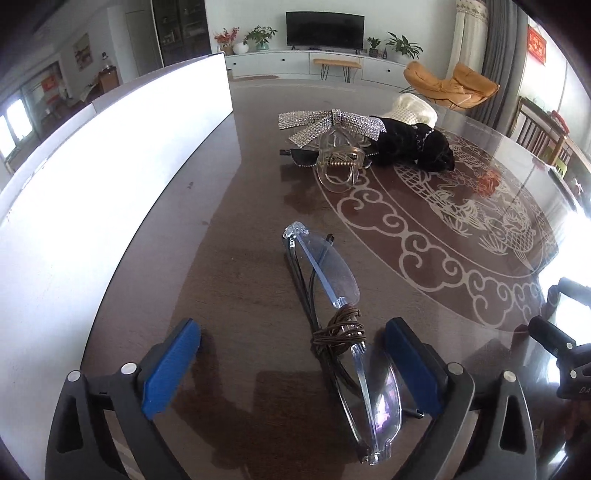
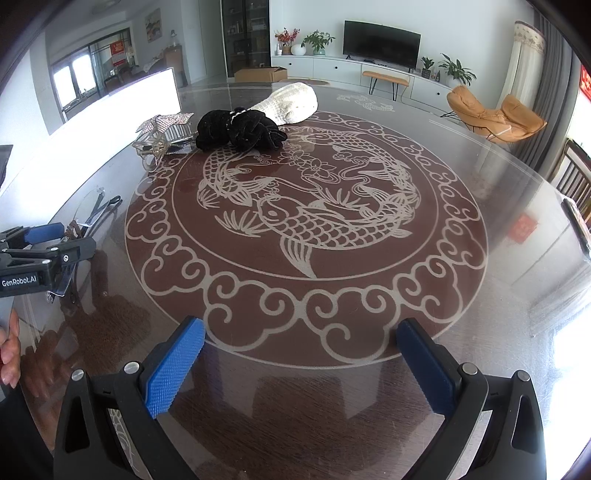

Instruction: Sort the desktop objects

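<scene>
Left wrist view: the surface [image 1: 236,280] is dark brown under a glossy sheet, printed with a pale scroll border, and a white panel [image 1: 110,177] runs along its left side. Beyond it stand a television [image 1: 325,29], potted plants and an orange chair [image 1: 450,85]. The left tongs [image 1: 291,369] point steeply down with jaws released and spread wide; folded clear glasses [image 1: 332,280], bound with a brown cord [image 1: 340,328], lie on the surface between the blue pads, nearer the right one, and whether they touch it cannot be told. Farther off lie a clear hair claw [image 1: 340,162], a rhinestone bow [image 1: 325,122], a black scrunchie [image 1: 413,144] and a white knit piece [image 1: 413,107]. Right wrist view: the fish medallion [image 2: 306,218] fills the surface centre. The right tongs [image 2: 301,369] are released, wide apart and empty above the surface. At the left edge, a hand [image 2: 9,350] shows beside the left tongs' body.
</scene>
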`<state>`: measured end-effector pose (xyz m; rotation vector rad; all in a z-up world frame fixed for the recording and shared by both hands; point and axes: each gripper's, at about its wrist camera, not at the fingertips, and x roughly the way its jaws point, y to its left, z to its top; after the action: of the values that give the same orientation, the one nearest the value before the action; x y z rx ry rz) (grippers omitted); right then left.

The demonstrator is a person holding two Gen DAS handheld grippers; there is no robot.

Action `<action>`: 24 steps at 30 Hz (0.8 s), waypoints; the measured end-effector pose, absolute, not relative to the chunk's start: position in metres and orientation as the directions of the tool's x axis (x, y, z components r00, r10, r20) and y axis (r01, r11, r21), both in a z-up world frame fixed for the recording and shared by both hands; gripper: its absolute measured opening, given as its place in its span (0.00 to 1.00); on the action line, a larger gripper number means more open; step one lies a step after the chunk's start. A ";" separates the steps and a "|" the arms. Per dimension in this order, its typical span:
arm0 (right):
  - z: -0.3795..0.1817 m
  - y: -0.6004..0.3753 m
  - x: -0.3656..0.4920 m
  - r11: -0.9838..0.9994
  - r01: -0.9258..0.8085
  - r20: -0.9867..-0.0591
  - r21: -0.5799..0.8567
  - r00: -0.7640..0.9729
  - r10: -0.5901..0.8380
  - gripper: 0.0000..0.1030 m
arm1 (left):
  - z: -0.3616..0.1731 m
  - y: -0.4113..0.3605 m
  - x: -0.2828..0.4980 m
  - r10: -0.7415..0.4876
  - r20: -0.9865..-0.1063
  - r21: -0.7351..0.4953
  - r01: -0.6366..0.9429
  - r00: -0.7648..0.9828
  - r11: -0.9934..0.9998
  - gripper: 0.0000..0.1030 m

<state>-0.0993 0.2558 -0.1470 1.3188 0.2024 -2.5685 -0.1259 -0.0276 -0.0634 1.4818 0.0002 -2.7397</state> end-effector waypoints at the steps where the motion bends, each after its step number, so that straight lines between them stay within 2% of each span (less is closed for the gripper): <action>1: -0.147 0.252 -0.105 -0.951 0.310 -0.818 -0.013 -0.550 -0.169 1.00 | -0.064 -0.031 -0.126 -0.009 -0.838 -0.007 0.028 -0.546 -1.000 1.00; 4: -0.136 0.228 -0.143 -0.872 0.489 -0.847 -0.029 -0.474 -0.238 0.99 | -0.065 -0.032 -0.127 -0.016 -0.835 -0.002 0.032 -0.550 -0.999 1.00; 8: -0.101 0.191 -0.212 -0.816 0.549 -0.781 -0.180 -0.585 -0.221 1.00 | -0.064 -0.033 -0.127 -0.016 -0.834 -0.001 0.031 -0.552 -1.000 1.00; 14: -0.120 0.140 -0.292 -0.780 0.617 -0.874 -0.102 -0.431 -0.227 0.99 | -0.064 -0.031 -0.127 -0.012 -0.832 -0.003 0.027 -0.554 -1.000 1.00; 16: -0.131 0.134 -0.295 -0.777 0.628 -0.893 -0.040 -0.372 -0.254 0.83 | -0.065 -0.031 -0.127 -0.012 -0.832 -0.003 0.026 -0.555 -1.000 1.00; 17: -0.134 0.134 -0.294 -0.777 0.629 -0.896 0.001 -0.344 -0.280 0.58 | -0.065 -0.031 -0.127 -0.013 -0.832 -0.003 0.027 -0.555 -1.000 1.00; 18: -0.137 0.136 -0.290 -0.783 0.622 -0.895 0.028 -0.334 -0.297 0.49 | -0.065 -0.030 -0.128 -0.013 -0.832 -0.003 0.027 -0.554 -1.000 1.00; 20: -0.134 0.143 -0.273 -0.784 0.620 -0.876 0.043 -0.354 -0.328 0.44 | -0.065 -0.030 -0.128 -0.013 -0.832 -0.003 0.028 -0.554 -1.000 1.00; 24: -0.130 0.181 -0.223 -0.840 0.535 -0.849 0.097 -0.395 -0.350 0.43 | -0.065 -0.030 -0.128 -0.013 -0.832 -0.003 0.028 -0.555 -1.000 1.00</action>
<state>-0.2230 0.1810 -0.1296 1.2985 0.2595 -2.2400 -0.1280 -0.0301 -0.0648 1.4714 0.0246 -2.7497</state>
